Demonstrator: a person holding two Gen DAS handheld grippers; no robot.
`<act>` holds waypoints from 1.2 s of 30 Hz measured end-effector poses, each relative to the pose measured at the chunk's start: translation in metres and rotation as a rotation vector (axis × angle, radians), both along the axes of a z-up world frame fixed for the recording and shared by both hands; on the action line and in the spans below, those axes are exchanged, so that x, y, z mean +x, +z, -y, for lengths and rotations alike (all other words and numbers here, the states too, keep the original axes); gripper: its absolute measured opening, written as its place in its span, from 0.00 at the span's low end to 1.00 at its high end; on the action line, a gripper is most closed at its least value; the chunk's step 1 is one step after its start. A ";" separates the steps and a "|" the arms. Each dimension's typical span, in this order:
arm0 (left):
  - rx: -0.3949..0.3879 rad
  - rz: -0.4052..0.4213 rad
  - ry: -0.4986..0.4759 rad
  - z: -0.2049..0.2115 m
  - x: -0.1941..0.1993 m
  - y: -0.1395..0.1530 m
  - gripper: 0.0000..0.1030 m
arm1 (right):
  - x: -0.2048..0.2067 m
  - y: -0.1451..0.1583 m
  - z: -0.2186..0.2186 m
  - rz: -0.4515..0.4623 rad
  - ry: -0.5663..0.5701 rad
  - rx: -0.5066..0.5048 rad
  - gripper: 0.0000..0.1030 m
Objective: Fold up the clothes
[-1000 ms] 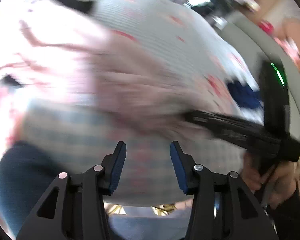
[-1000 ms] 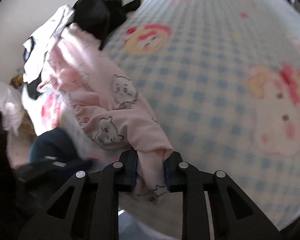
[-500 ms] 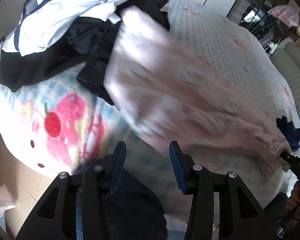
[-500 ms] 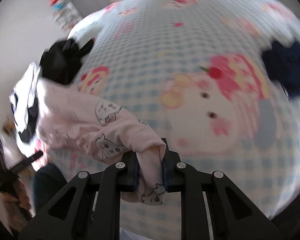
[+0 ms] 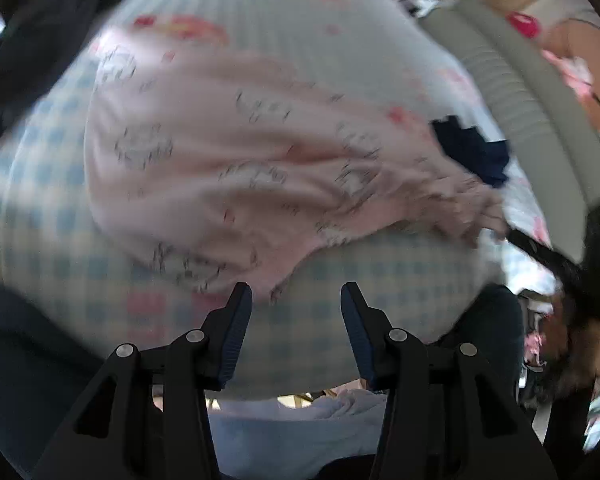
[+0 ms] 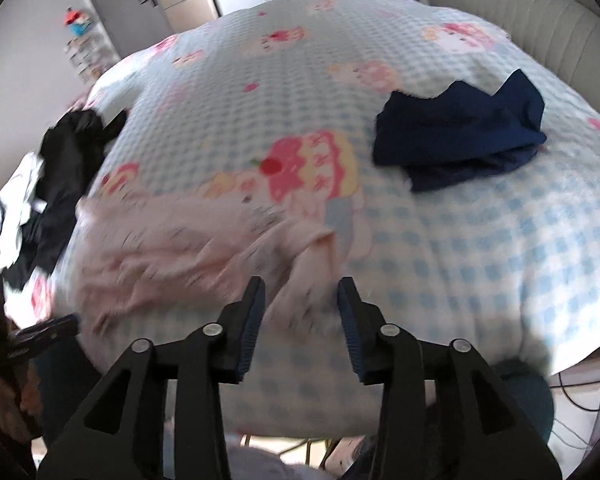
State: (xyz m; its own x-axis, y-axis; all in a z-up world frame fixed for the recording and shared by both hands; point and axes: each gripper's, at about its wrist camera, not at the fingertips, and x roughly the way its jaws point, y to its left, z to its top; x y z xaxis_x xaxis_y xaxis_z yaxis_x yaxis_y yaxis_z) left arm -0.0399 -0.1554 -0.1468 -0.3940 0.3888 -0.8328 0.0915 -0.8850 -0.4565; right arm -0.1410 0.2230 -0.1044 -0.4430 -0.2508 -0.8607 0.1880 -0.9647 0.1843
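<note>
A pink printed garment (image 5: 220, 152) lies stretched across the blue-checked bedspread (image 5: 60, 216). My left gripper (image 5: 296, 296) hovers open just short of its near hem, with nothing between the fingers. In the right wrist view one end of the pink garment (image 6: 172, 252) reaches in between the fingers of my right gripper (image 6: 301, 292). The jaws are opening and their pads stand clear of the cloth. The right gripper (image 5: 540, 250) also shows at the garment's right end in the left wrist view.
A crumpled navy garment (image 6: 460, 136) lies further up the bed. A heap of black and white clothes (image 6: 56, 176) sits at the bed's left edge. A padded beige headboard (image 6: 540, 20) runs behind the bed. Legs in dark trousers (image 5: 28, 360) stand against the near edge.
My right gripper carried the garment's end to the right, then opened and released it. The garment now lies spread on the bed. The left gripper stayed open while its view swung across the cloth.
</note>
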 end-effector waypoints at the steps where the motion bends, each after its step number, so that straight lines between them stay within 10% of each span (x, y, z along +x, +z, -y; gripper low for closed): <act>1: -0.029 0.007 0.008 -0.001 0.000 0.000 0.47 | 0.007 -0.004 0.002 0.024 0.024 -0.011 0.40; 12: -0.301 -0.037 0.172 0.026 -0.029 0.018 0.41 | -0.019 -0.066 0.037 0.093 0.034 -0.011 0.43; 23: 0.026 0.028 0.078 0.011 -0.001 -0.018 0.45 | -0.017 -0.054 0.026 -0.036 -0.054 0.077 0.46; 26: 0.024 0.016 0.152 0.021 -0.005 -0.024 0.43 | -0.002 -0.079 0.025 0.073 -0.031 0.026 0.46; 36: -0.171 0.057 0.126 0.003 -0.022 -0.021 0.40 | -0.020 -0.067 0.028 -0.008 -0.064 -0.014 0.46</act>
State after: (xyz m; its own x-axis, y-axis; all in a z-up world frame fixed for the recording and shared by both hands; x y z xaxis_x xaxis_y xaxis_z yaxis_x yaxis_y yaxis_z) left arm -0.0618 -0.1588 -0.1680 -0.3808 0.1902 -0.9049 0.2281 -0.9291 -0.2912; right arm -0.1611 0.1950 -0.1714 -0.4656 -0.2336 -0.8536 0.1273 -0.9722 0.1966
